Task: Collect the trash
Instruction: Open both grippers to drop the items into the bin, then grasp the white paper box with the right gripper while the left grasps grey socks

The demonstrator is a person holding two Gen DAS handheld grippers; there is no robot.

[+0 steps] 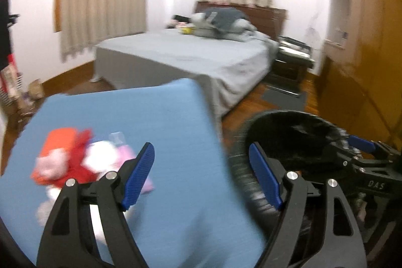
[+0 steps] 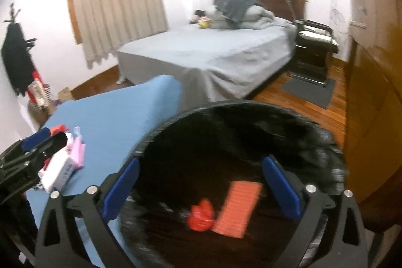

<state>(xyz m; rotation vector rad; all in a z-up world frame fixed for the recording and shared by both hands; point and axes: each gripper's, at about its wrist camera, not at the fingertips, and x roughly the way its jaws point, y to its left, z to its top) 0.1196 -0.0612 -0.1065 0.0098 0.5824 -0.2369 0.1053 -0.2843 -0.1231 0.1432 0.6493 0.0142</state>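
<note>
A pile of trash (image 1: pixel 75 162) lies on the blue-covered table (image 1: pixel 176 132): red wrappers, white crumpled paper, a pink packet. It also shows in the right wrist view (image 2: pixel 67 155) with a white box. My left gripper (image 1: pixel 201 175) is open and empty over the table, right of the pile. A black round bin (image 2: pixel 238 142) stands at the table's right edge; a red wrapper (image 2: pixel 201 217) and an orange packet (image 2: pixel 238 207) lie inside. My right gripper (image 2: pixel 201 182) is open and empty above the bin's mouth. The bin also shows in the left wrist view (image 1: pixel 289 132).
A grey bed (image 1: pixel 191 54) stands beyond the table. A dark nightstand (image 1: pixel 291 59) and a grey mat (image 2: pixel 311 89) are at the right on the wooden floor. A wooden wardrobe (image 2: pixel 371 97) lines the right. Bags and clutter (image 2: pixel 40 94) sit at the left wall.
</note>
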